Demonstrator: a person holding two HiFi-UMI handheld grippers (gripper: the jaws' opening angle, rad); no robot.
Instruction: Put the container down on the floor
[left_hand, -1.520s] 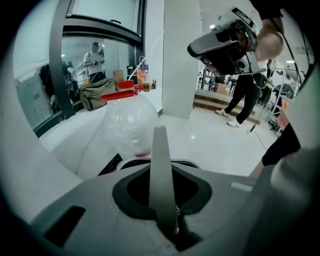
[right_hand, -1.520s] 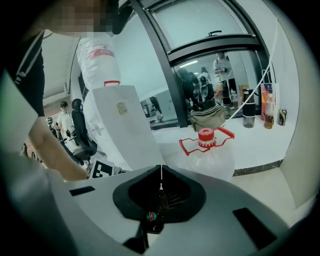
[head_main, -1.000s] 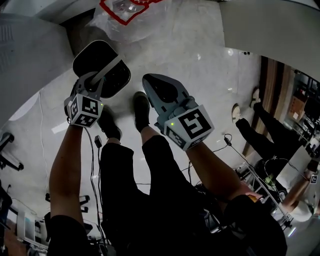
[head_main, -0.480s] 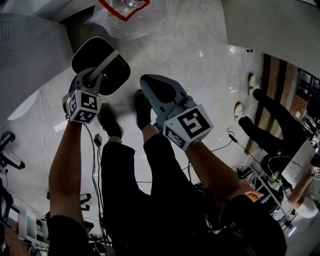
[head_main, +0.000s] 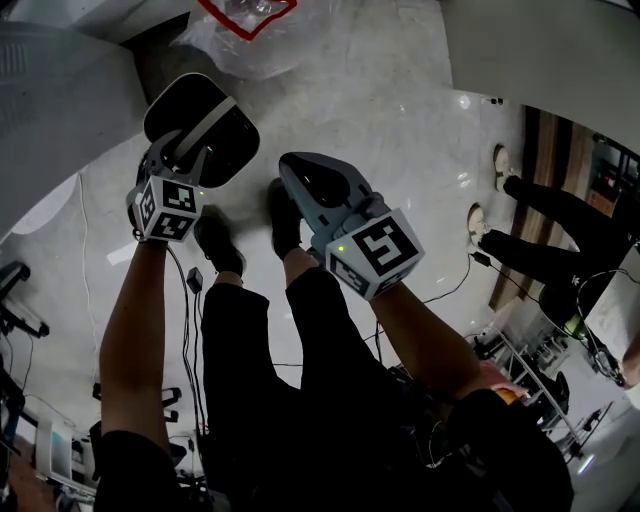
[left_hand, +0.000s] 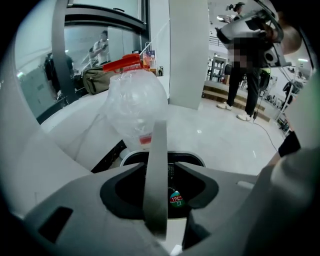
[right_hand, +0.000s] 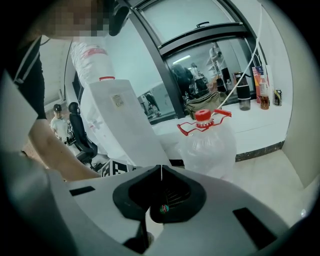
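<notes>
Container (head_main: 228, 150): black plastic bucket, rounded-rectangle mouth with a thin pale rim. It stands upright on the floor (head_main: 400, 150) at the head view's upper left, just beside a white cabinet panel (head_main: 60, 110), mouth facing straight up, vertical axis upright. Mouth looks about as long as wide, so the long side can't be told. The inside is dark and matte.

Bail handle (left_hand: 156, 170) is a flat grey-white band, raised, running diagonally across the mouth from the left gripper (left_hand: 159, 165) toward the far rim. Left gripper's jaws have just been opening; they stand apart with the band between them, and a gap shows on the right side.

Right gripper (right_hand: 160, 170) has its tips pressed together with nothing between, and hangs beside the container, apart from it.

Floor is pale, glossy, marble-look. A clear crinkly plastic jug (right_hand: 207, 145) with red cap and red carry handle sits beyond the container. The person's black shoes (head_main: 215, 245) are just below the container in the head view.
</notes>
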